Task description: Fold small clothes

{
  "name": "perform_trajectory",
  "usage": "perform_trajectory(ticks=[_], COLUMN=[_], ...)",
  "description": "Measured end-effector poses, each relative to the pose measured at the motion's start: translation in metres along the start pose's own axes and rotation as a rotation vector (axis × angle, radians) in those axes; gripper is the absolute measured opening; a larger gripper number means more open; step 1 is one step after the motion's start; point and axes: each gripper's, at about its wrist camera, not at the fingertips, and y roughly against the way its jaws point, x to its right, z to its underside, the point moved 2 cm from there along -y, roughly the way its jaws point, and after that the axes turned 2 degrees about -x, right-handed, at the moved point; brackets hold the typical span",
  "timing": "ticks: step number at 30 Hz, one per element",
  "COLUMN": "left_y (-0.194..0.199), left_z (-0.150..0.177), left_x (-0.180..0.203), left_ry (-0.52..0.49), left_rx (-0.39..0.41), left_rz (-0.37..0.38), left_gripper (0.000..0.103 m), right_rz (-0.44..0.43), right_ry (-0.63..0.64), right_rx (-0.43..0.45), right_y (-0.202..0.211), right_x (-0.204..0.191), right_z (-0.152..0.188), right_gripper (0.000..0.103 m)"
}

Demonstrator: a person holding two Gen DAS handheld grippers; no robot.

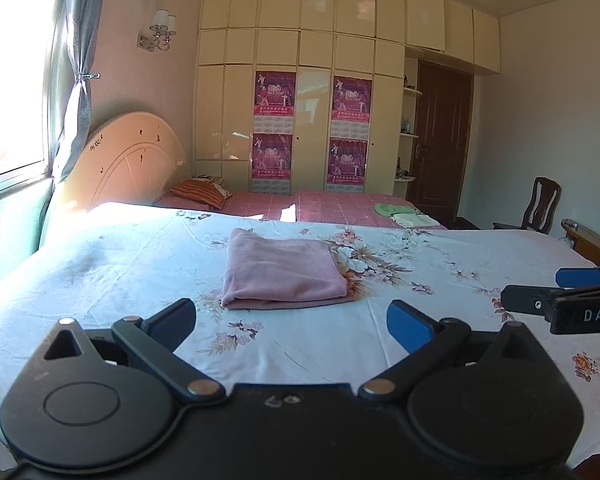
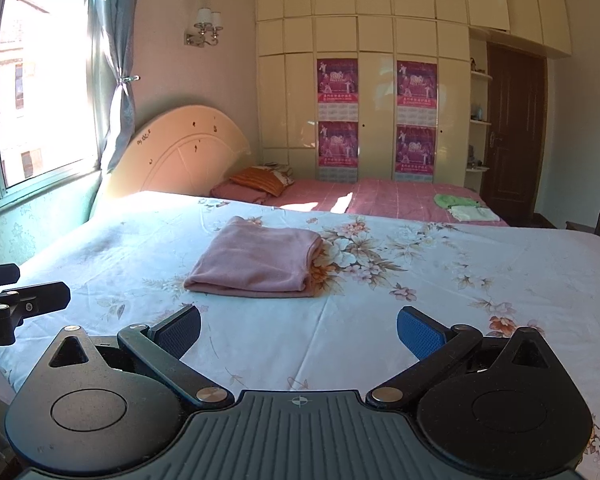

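A folded pink garment (image 1: 284, 270) lies flat on the bed (image 1: 120, 264), on its floral sheet, toward the middle and well back from the near edge. The left gripper (image 1: 292, 322) hovers over the near edge with its jaws spread wide and nothing between them. The right gripper (image 2: 299, 330) is likewise wide apart and empty, beside it. Seen from the left wrist, the right gripper's body carries white letters reading "DAS", cut off at the frame edge. Purple calendar posters (image 2: 337, 80) hang on the cream wardrobe (image 2: 380, 40); their text is too small to read. Folded green and white clothes (image 2: 466, 207) sit at the far right corner of the pink bedspread (image 2: 400, 196).
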Motion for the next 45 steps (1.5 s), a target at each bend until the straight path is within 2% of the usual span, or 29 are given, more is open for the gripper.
perform_trajectory(ticks=[23,45], left_y=[-0.002,-0.004], left_z=[0.000,0.000], left_x=[-0.009,-0.011], left_ry=[-0.020,-0.005], left_rx=[0.001,-0.006], left_rz=[0.006,-0.025], left_gripper=[0.102,0.102], right_rz=[-0.017,-0.035], right_ry=[0.019,0.013], right_rx=[0.006,0.008], right_y=[-0.001,-0.007], right_x=[-0.010,-0.003], right_z=[-0.002,-0.002], right_gripper=[0.103,0.103])
